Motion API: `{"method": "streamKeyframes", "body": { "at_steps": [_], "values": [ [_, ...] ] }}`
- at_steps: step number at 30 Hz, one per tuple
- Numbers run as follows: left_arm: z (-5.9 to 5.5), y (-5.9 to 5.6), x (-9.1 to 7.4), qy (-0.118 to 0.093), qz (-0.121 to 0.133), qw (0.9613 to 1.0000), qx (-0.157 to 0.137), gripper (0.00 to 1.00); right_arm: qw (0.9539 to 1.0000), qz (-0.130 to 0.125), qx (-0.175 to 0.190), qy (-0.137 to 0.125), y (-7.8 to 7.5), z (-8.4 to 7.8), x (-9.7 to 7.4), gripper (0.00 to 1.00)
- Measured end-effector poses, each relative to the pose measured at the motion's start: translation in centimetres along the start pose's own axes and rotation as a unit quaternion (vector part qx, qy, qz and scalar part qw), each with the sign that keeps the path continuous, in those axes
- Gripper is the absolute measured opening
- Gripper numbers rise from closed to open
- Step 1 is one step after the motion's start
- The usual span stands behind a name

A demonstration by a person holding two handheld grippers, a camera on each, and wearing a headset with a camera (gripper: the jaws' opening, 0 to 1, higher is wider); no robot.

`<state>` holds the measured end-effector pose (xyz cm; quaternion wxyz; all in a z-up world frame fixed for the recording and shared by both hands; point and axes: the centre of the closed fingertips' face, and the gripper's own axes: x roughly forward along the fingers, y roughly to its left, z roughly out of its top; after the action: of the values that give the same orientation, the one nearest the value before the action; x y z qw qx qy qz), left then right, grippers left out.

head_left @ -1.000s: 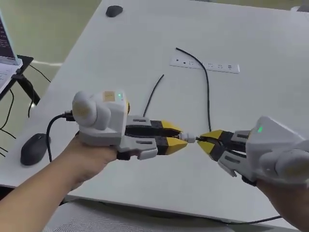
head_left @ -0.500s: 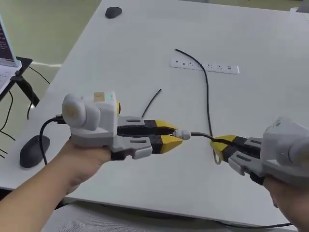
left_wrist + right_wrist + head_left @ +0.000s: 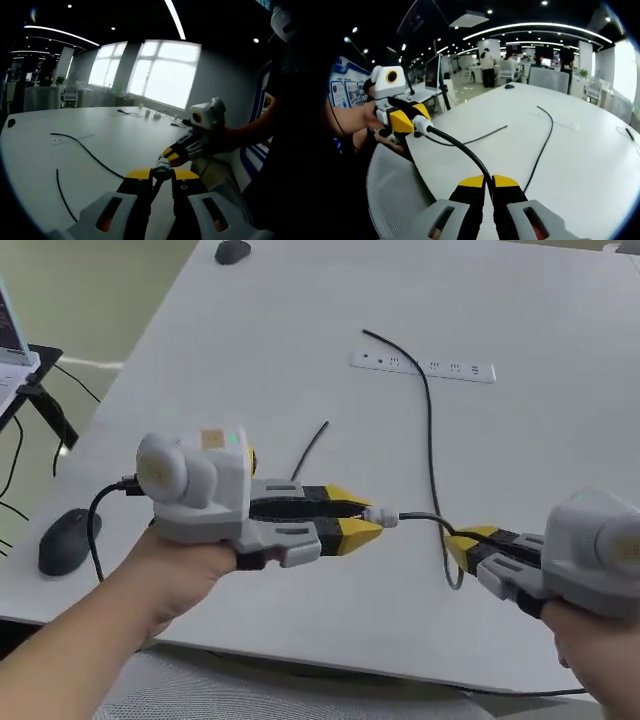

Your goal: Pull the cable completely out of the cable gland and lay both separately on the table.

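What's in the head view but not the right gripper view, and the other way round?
The head view adds a dark oval computer mouse by the white table's left edge. The right gripper view adds curved ceiling lights and a person standing. Both share the black cable from the small white plastic cable gland in the left claw to the right claw.

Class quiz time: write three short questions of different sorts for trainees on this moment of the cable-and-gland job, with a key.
1. True or false: the cable is fully out of the cable gland.
2. Multiple choice: what does the left hand-held gripper grip? A) the cable gland B) the power strip C) a mouse
3. Fill in: the right hand-held gripper is shut on the ____.
Key: 1 false; 2 A; 3 cable.
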<state>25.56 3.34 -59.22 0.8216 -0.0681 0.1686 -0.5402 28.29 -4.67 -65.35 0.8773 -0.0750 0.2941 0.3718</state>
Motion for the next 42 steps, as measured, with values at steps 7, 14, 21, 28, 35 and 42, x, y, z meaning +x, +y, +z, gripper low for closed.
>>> {"method": "streamKeyframes", "body": {
  "at_steps": [7,14,21,28,35,42],
  "values": [
    [0.0,0.2,-0.2,0.007,0.001,1.0,-0.001,0.15,0.9993,0.014,-0.035,-0.002,0.5,-0.1,-1.0,0.01],
    [-0.3,0.1,-0.2,0.015,0.0,0.9999,-0.003,0.15,0.9959,0.019,-0.088,-0.006,1.6,2.1,-2.2,0.15],
    [-0.4,-0.2,-0.1,0.016,-0.003,0.9998,-0.006,0.15,0.9745,0.016,-0.224,0.006,4.2,4.4,-2.1,0.14],
    [-0.3,-0.2,-0.2,0.017,-0.003,0.9998,-0.006,0.15,0.9601,0.02,-0.278,0.02,5.6,4.8,-0.5,0.11],
    [-0.1,0.0,-0.2,0.016,0.0,0.9999,-0.002,0.15,0.9559,0.024,-0.292,0.021,5.7,4.7,-0.1,0.05],
    [0.0,0.1,0.1,0.018,0.001,0.9998,-0.002,0.15,0.9507,0.025,-0.309,0.016,5.9,4.8,0.2,0.02]
  ]
}}
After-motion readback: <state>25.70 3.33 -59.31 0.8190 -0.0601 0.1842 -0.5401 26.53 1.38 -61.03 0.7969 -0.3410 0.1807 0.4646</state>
